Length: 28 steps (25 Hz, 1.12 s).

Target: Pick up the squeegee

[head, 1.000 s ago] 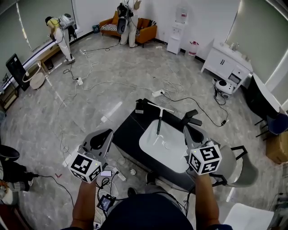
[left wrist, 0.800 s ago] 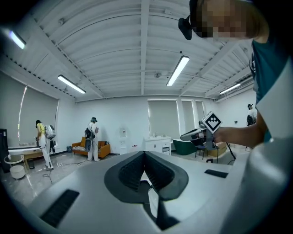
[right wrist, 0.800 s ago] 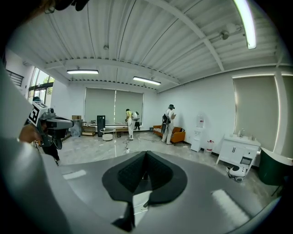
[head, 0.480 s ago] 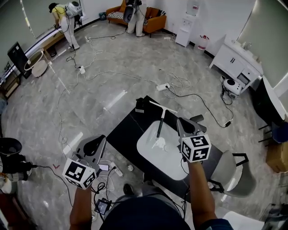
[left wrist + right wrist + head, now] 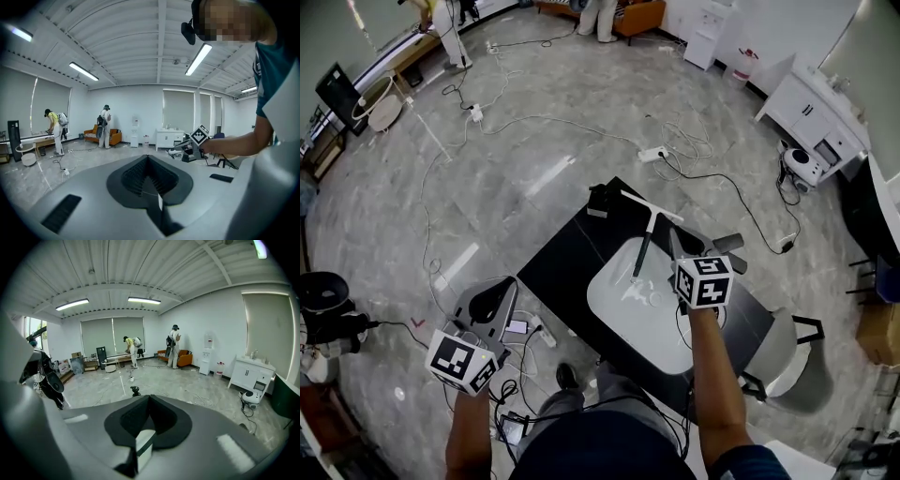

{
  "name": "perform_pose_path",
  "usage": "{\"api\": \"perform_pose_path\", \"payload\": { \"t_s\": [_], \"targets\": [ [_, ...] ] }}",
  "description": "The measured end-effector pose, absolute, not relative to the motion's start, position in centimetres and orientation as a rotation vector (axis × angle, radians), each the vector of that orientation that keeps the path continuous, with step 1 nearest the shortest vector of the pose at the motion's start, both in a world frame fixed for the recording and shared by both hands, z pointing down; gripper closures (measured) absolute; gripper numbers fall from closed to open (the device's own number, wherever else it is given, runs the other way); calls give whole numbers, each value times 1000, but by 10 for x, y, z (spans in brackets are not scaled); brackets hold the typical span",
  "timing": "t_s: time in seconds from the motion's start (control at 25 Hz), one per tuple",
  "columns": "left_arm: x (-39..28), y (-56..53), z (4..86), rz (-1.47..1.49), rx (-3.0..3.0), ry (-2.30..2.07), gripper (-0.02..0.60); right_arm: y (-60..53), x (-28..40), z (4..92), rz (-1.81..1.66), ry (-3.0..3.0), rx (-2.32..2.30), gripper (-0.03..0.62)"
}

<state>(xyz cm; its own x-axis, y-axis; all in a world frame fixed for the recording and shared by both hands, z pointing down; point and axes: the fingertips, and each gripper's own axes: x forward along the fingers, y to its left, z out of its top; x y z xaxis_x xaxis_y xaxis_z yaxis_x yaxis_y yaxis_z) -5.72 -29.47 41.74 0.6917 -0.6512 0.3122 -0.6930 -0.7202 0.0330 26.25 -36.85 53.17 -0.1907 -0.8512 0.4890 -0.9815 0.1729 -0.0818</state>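
The right tool (image 5: 673, 238), clenched empty like the left tool (image 5: 506, 283), has descended beside the squeegee (image 5: 644, 246) near the bench (image 5: 572, 262) far edge; it must open next.

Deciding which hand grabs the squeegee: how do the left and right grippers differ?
Right gripper hangs over the counter at the white basin; left gripper hangs off the counter, over the floor. Right gripper is close beside the squeegee; left gripper is well away from it. Both jaws are shut and empty.

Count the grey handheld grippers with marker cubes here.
2. The left gripper hangs low left over the grey floor; the right gripper is at the white basin's right edge, near the black-handled squeegee.
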Motion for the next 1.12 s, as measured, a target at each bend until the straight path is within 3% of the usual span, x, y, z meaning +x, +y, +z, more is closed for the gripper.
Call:
{"api": "perform_pose_path", "payload": {
  "t_s": [0.56, 1.12],
  "targets": [
    [-54, -320, 484, 506, 2622, -1116, 575, -429, 284, 661, 753, -2009, 1674, 546],
    [-53, -334, 538, 560, 2535, -1120, 575, -461, 290, 771, 934, -1896, 1646, 441]
  ]
}}
